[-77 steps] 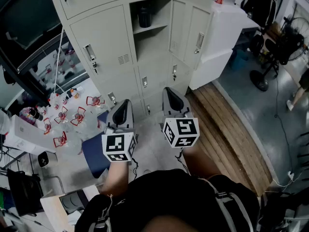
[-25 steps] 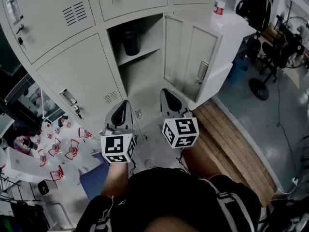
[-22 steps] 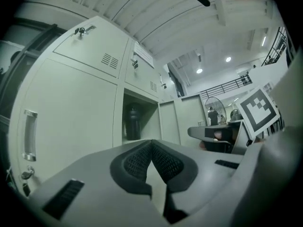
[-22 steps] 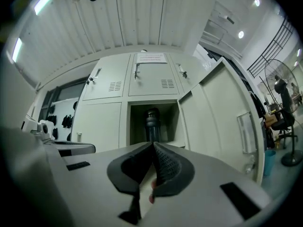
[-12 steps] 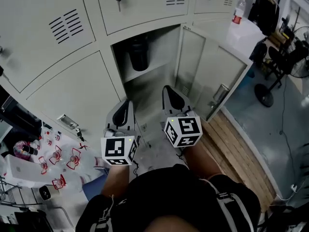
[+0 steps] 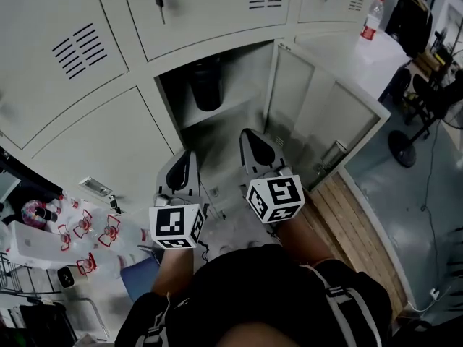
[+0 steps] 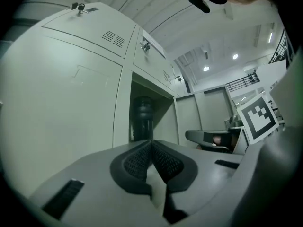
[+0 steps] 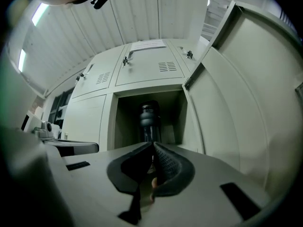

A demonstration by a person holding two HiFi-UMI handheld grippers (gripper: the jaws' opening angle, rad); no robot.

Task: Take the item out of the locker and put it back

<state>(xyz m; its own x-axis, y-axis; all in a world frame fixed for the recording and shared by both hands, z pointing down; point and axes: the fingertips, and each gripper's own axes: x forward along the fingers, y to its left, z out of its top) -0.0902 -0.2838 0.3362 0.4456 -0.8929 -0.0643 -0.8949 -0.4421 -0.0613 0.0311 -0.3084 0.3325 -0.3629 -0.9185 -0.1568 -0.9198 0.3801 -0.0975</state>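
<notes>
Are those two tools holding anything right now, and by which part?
Nothing is held. The left tool and right tool are both shut and empty; the dark bottle stands in the open locker.

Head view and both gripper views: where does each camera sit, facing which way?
Head view: on the head, looking steeply down at the open locker; shows left tongs, right tongs, torso.
Left gripper view: rides the left tongs, faces the bottle obliquely; own shut jaws show.
Right gripper view: rides the right tongs, faces the bottle squarely; own shut jaws show.
Shared: the bottle, in all three.
</notes>
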